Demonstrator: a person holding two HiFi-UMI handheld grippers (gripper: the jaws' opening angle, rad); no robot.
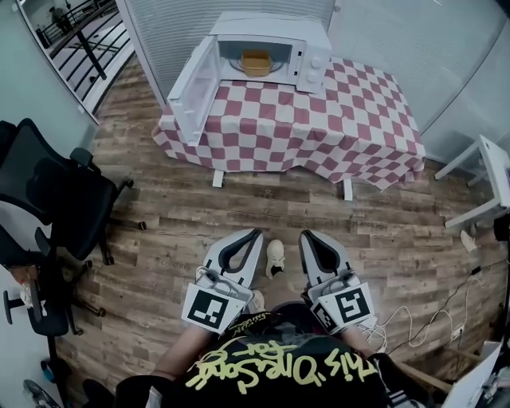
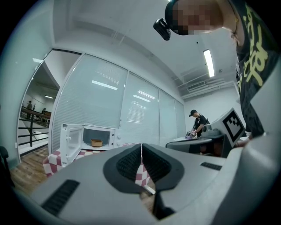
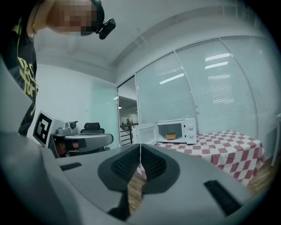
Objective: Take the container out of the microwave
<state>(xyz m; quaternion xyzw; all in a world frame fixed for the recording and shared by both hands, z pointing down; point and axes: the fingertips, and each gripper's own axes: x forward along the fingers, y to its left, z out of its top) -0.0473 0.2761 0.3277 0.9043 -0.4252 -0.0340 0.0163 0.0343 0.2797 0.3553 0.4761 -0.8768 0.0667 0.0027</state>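
Container [image 1: 256,62] inside open microwave [image 1: 312,49] on checkered desk [image 1: 358,119].
Wood floor [image 1: 239,203], glass wall [image 1: 179,24] behind; left gripper [image 1: 255,236] and right gripper [image 1: 305,237] closed, empty, well apart from desk.

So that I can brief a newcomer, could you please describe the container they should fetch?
Find the table with the red-and-white checked cloth; a white microwave stands at its far left end, its door swung open. Inside sits the container: small, tan and box-shaped, the only thing in the cavity.
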